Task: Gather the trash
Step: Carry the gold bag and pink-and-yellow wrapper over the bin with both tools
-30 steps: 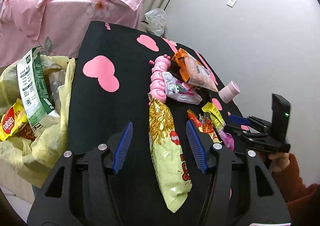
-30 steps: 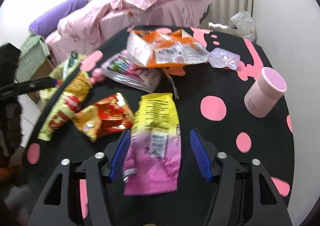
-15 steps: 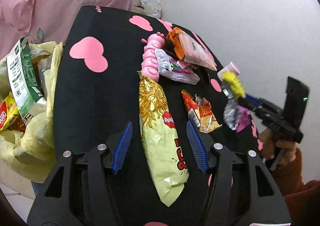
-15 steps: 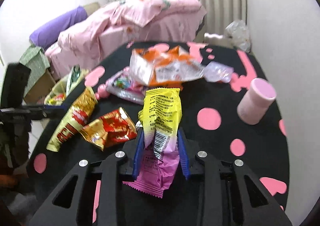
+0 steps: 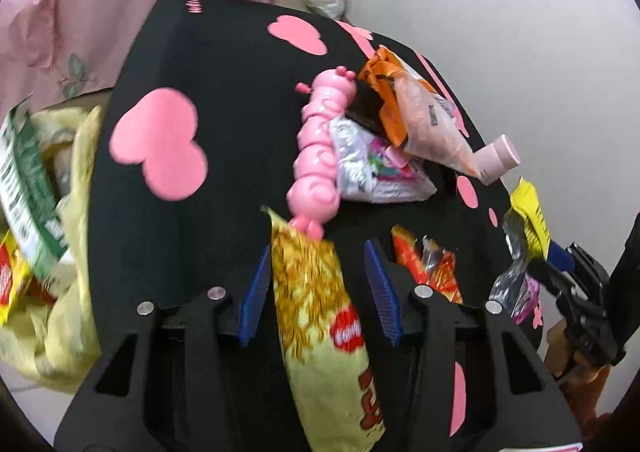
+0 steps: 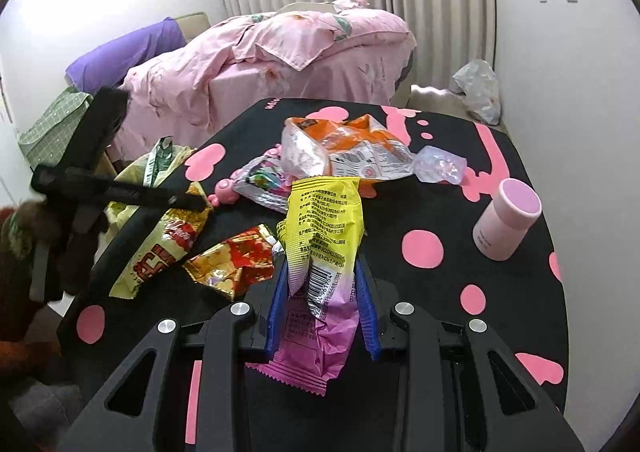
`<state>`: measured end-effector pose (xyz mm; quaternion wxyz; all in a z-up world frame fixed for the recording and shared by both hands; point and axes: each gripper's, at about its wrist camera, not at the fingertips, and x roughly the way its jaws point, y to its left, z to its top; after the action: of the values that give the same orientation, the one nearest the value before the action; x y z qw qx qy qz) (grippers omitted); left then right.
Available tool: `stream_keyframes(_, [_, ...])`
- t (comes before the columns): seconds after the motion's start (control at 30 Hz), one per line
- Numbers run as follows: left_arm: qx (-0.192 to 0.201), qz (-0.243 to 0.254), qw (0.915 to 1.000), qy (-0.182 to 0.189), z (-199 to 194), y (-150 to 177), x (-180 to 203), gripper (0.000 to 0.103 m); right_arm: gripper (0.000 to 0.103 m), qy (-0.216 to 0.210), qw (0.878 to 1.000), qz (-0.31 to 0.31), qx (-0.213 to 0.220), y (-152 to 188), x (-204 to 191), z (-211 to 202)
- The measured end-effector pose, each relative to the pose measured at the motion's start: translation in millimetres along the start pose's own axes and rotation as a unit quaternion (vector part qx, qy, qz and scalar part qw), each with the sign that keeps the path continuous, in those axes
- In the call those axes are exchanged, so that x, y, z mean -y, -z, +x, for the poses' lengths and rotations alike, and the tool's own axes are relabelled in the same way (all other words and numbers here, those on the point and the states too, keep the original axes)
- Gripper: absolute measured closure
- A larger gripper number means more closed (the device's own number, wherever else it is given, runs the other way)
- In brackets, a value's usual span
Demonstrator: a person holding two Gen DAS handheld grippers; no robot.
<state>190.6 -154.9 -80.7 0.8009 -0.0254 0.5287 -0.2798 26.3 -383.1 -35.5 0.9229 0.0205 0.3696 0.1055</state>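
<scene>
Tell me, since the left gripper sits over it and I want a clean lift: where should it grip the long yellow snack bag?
Grip the long yellow snack bag across its narrow width near mid-length, coming straight down. It lies flat, lengthwise between the open left gripper fingers, so closing should pinch both edges. Avoid the far end: the pink caterpillar toy seems to overlap it.

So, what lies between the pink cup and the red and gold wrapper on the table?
In the right wrist view, the yellow and pink packet held in the right tool stands between the pink cup and the red and gold wrapper.
</scene>
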Motion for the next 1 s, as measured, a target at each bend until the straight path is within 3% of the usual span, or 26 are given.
stream_keyframes(0.03, [-0.004,0.002,1.0,-0.005,2.6,-1.7,0.5,0.074,0.072,-0.001,1.0,0.001,0.0,-0.6,-0.7,-0.4])
stream_keyframes(0.13, [0.006,0.007,0.9999,0.005,-4.3,4.2,4.3,0.075,0.072,-0.003,1.0,0.001,0.008,-2.6,-3.7,-4.0])
stream_keyframes(0.27, [0.075,0.031,0.9966,0.015,-44.4,20.6,17.0,0.075,0.072,-0.003,1.0,-0.005,0.028,-10.1,-11.4,-12.1])
stream_keyframes(0.47, [0.186,0.052,0.9803,-0.04,-111.4,34.6,19.6,0.075,0.072,-0.007,0.997,-0.017,0.073,-29.7,-30.2,-26.2])
stream_keyframes(0.7, [0.242,0.029,0.9675,-0.066,-157.2,35.6,-11.1,0.075,0.072,-0.024,0.995,-0.045,0.081,-50.1,-60.1,-24.7])
stream_keyframes(0.77, [0.266,0.007,0.9608,-0.078,-173.1,38.8,-30.6,0.075,0.072,-0.031,0.994,-0.059,0.084,-55.3,-73.5,-22.7])
stream_keyframes(0.83, [0.297,-0.016,0.949,-0.104,-192.7,42.5,-52.5,0.075,0.072,-0.037,0.993,-0.071,0.088,-60.4,-83.5,-20.8])
stream_keyframes(0.87, [0.317,-0.033,0.9393,-0.127,-204.1,45.7,-68.4,0.075,0.072,-0.043,0.992,-0.079,0.092,-65.8,-91.5,-17.3])
stream_keyframes(1.0, [0.345,-0.106,0.9146,-0.183,-222.0,49.2,-127.0,0.075,0.072,-0.069,0.989,-0.096,0.091,-82.6,-114.9,2.4])
